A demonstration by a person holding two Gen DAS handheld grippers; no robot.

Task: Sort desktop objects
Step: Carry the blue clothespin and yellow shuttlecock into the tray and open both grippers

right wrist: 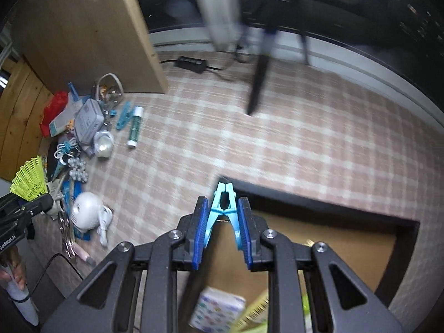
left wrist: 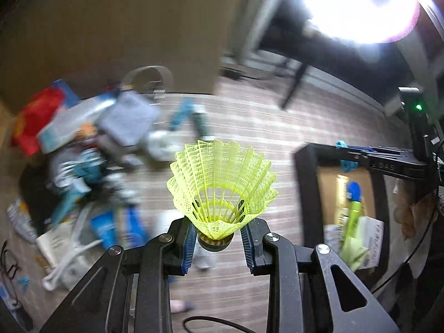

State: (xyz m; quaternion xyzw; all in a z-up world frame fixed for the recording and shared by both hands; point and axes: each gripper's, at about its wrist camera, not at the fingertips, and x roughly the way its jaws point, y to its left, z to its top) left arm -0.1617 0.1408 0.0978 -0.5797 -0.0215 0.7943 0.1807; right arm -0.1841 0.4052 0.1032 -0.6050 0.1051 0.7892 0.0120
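Left gripper (left wrist: 217,242): closed on the dark cork base of a yellow plastic shuttlecock (left wrist: 222,186), skirt flaring upward past the blue pads (left wrist: 188,247), clear of the cloth. Right gripper (right wrist: 223,224): narrowed onto the handles of a light blue clothes peg (right wrist: 226,208), nose pointing to 12 o'clock, held above the near corner of the black-rimmed storage box (right wrist: 319,197). Inside that box, toward 6 o'clock in the right wrist view: a patterned tissue pack (right wrist: 217,309) and something yellow-green, too blurred to name. Same box at 3 o'clock in the left wrist view, with the right gripper across its top edge. Unsorted heap (right wrist: 80,149) at 9 to 10 o'clock on the pink checked tablecloth (right wrist: 277,138): grey pouch, red packet, green glue stick (right wrist: 135,126), another blue peg, white round gadget, cables. Judged step: transport, both picks made and carried toward the box, neither dropped yet. Next move, by judgement: peg nearly in place, needing only a short advance over the opening before release; shuttlecock needing a longer swing toward 3 o'clock, kept clear of the other gripper.
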